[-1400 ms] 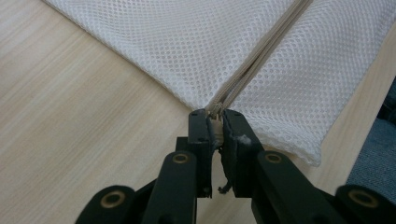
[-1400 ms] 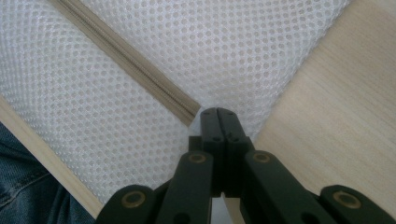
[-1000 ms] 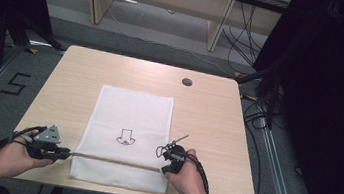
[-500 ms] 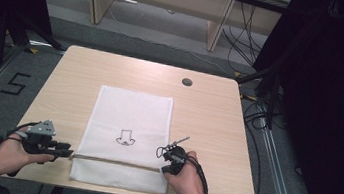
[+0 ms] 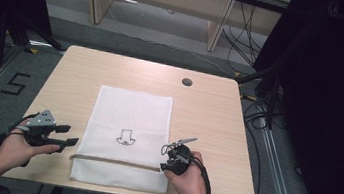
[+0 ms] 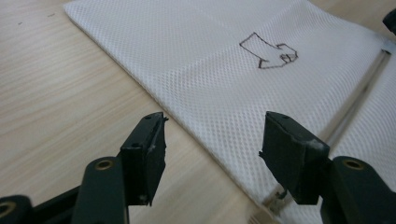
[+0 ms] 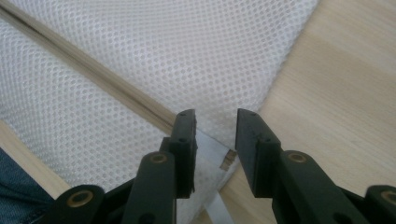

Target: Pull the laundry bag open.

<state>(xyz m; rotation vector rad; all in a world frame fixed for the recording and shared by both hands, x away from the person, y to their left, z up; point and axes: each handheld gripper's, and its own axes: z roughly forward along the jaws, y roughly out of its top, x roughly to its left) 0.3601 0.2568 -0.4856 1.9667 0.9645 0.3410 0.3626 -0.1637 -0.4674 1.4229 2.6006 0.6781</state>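
While a white mesh laundry bag with a tan zipper strip across its near end lies flat on the pale wooden table, both grippers sit at the ends of that zipper. At the bag's left edge, the left gripper has just been opening; its jaws stand wide over bare wood and mesh, gripping nothing. At the zipper's right end, the right gripper has just been parting too, with a small gap around the zipper end and its pads off the fabric.
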